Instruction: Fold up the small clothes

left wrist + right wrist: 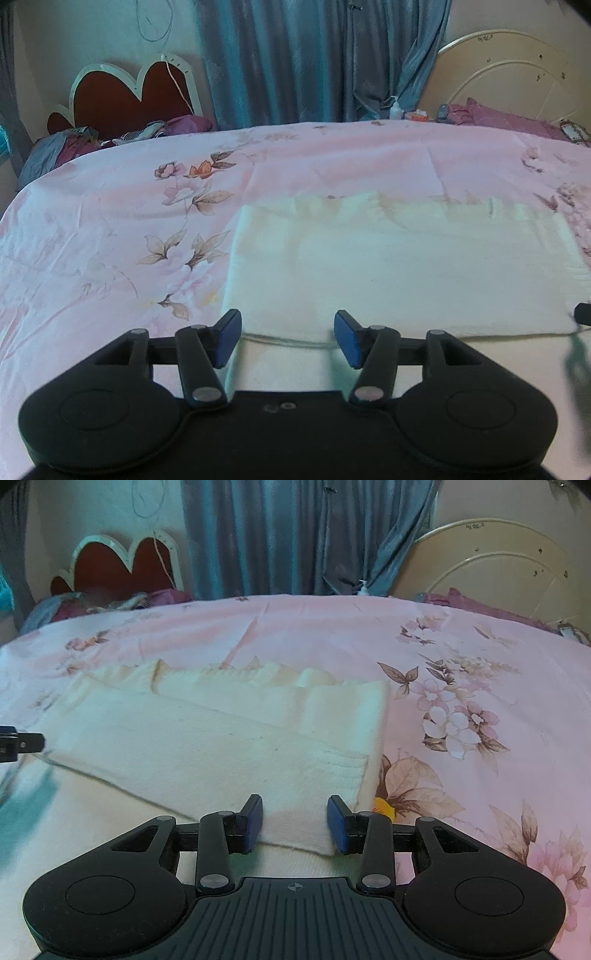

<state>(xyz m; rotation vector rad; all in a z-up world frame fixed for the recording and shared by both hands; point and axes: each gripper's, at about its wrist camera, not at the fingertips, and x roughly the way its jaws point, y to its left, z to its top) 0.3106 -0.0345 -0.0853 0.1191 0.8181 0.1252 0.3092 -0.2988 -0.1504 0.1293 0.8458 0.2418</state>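
A cream knitted garment (399, 273) lies flat on the pink floral bedsheet (110, 229), with one layer folded over another. My left gripper (286, 339) is open, its blue pads just above the garment's near left edge. My right gripper (295, 823) is open, with the near right corner of the folded layer (229, 738) lying between its blue pads. The right gripper's tip shows at the right edge of the left wrist view (583, 314). The left gripper's tip shows at the left edge of the right wrist view (22, 744).
Blue curtains (295, 62) hang behind the bed. A red heart-shaped headboard (129, 96) with piled clothes stands at the back left. A cream round headboard (517, 81), purple pillows and a small bottle (395, 107) are at the back right.
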